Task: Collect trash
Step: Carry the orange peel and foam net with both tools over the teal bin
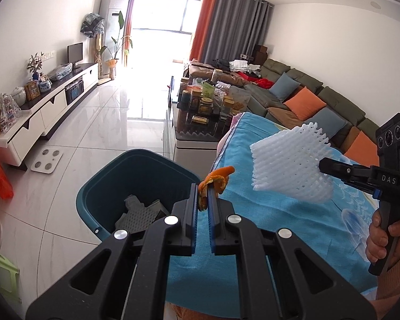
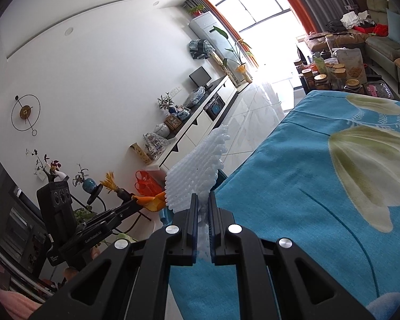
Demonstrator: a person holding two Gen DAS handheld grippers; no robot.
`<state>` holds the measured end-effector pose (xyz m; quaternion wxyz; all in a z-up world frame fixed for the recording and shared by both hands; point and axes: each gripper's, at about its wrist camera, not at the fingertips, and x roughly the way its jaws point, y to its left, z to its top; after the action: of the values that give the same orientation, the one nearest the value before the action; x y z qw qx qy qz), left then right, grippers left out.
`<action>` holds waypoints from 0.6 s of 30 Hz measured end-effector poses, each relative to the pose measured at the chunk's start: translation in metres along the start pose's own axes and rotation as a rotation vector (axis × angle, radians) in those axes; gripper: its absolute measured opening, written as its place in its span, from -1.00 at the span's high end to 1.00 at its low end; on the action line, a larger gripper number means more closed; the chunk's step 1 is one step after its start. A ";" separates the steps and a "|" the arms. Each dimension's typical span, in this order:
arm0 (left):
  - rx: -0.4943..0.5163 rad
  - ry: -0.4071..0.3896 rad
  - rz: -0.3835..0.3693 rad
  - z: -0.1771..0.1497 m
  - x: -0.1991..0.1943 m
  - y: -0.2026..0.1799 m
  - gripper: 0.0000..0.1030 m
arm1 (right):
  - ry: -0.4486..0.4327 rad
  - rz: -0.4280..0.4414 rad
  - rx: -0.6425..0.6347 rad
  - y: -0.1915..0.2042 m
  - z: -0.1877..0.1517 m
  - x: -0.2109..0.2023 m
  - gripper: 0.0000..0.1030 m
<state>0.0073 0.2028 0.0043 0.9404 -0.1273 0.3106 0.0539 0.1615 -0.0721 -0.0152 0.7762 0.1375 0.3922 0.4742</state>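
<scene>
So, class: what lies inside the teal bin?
Inside the teal bin lies grey perforated packing material. The left gripper hides the bin's near part, so anything there cannot be seen.

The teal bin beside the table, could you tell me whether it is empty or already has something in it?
Not empty: the teal bin holds grey perforated pieces at its bottom.

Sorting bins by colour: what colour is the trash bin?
Dark teal bin, clearest in the left wrist view.

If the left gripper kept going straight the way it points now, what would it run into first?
Probably the teal bin's far right rim. The left gripper, jaws shut on the orange peel, points down across the bin beside the blue-covered table. Depth is unclear; it may pass over the rim to the floor.
</scene>
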 end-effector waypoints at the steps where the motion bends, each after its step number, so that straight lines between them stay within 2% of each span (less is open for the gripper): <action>1: -0.002 -0.001 0.002 0.000 0.000 0.001 0.86 | 0.002 -0.001 -0.001 0.001 0.000 0.002 0.89; 18: -0.062 -0.006 0.058 0.001 0.002 0.021 0.86 | 0.047 0.007 -0.035 0.017 0.007 0.022 0.89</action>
<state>0.0057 0.2230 -0.0004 0.9349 -0.1474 0.3097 0.0910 0.1613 -0.0437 -0.0117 0.7674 0.1139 0.4016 0.4867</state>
